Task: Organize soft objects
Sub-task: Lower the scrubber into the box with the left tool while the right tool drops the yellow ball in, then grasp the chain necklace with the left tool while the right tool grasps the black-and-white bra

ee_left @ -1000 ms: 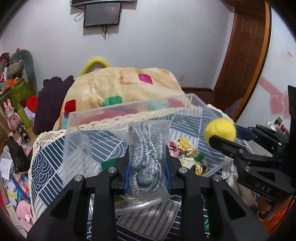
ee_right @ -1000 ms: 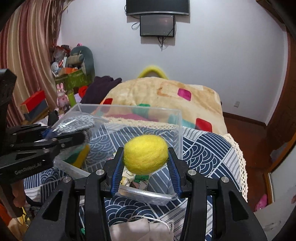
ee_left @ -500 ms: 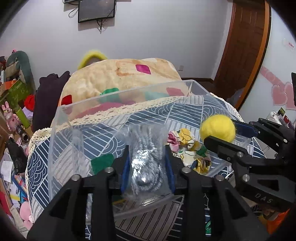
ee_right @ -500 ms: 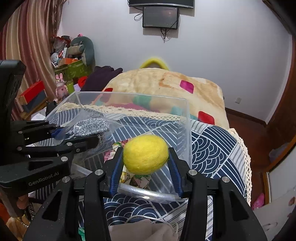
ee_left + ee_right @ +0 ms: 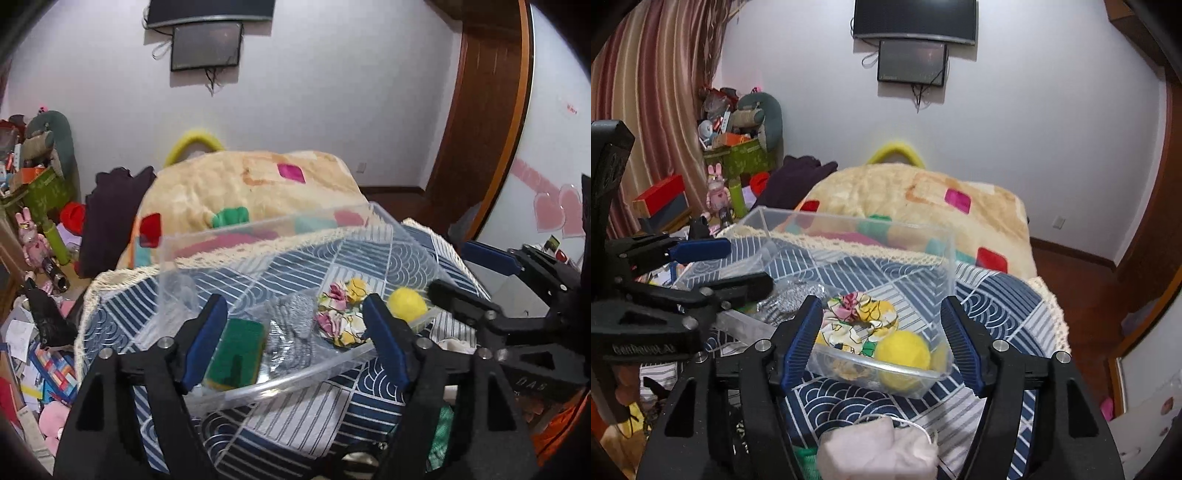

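Note:
A clear plastic bin [image 5: 258, 386] [image 5: 945, 243] stands on the blue patterned cloth. Inside lie a bagged silver scourer [image 5: 291, 325] [image 5: 786, 301], a green sponge [image 5: 236, 350], a floral fabric piece [image 5: 338, 314] [image 5: 857, 314] and a yellow wool ball [image 5: 406, 304] [image 5: 903, 352]. My left gripper [image 5: 295, 343] is open and empty above the bin's near edge. My right gripper [image 5: 879, 343] is open and empty, its fingers either side of the bin's corner with the ball.
A pale cloth bundle with a cord [image 5: 879, 446] lies on the table edge below my right gripper. A beige blanket with coloured squares [image 5: 240, 188] lies behind the bin. Cluttered toys and boxes [image 5: 731, 155] stand at the left.
Both grippers opened. The bagged scourer dropped from the left one into the bin, and the yellow ball dropped from the right one into the bin's corner.

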The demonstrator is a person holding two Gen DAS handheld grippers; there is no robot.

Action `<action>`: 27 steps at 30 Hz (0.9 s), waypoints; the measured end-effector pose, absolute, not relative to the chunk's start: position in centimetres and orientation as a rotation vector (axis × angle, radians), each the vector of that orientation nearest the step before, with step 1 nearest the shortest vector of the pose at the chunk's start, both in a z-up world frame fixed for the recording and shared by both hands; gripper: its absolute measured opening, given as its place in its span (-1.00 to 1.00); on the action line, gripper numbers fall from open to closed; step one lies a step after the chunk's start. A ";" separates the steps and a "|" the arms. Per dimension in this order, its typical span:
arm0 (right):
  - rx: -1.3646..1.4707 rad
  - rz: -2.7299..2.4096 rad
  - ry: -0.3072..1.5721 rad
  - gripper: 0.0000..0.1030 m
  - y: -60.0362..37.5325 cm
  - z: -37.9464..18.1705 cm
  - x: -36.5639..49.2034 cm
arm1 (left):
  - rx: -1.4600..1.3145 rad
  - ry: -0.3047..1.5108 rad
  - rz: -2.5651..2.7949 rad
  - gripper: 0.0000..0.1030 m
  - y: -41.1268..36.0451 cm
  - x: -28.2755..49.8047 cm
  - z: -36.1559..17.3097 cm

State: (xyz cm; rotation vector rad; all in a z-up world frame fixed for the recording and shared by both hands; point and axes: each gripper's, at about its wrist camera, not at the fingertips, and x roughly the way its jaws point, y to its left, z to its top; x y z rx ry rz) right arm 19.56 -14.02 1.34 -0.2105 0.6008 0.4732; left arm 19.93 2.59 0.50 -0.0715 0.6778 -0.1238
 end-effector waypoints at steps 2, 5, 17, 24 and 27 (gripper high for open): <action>-0.209 0.469 0.579 0.23 -14.3 1.9 19.0 | -0.081 0.657 -0.113 0.57 3.2 19.0 1.1; -0.191 0.473 0.546 0.37 -15.0 2.7 18.0 | -0.062 0.629 -0.088 0.68 3.7 17.6 1.6; -0.145 0.464 0.542 0.44 -17.6 1.5 14.4 | 0.017 0.642 -0.079 0.80 3.4 12.0 -1.0; -0.154 0.477 0.604 0.44 -17.2 -1.0 12.9 | -0.023 0.686 -0.136 0.80 2.5 9.1 -3.4; -0.159 0.493 0.621 0.44 -16.9 -1.7 12.2 | -0.035 0.693 -0.163 0.63 2.0 8.1 -4.0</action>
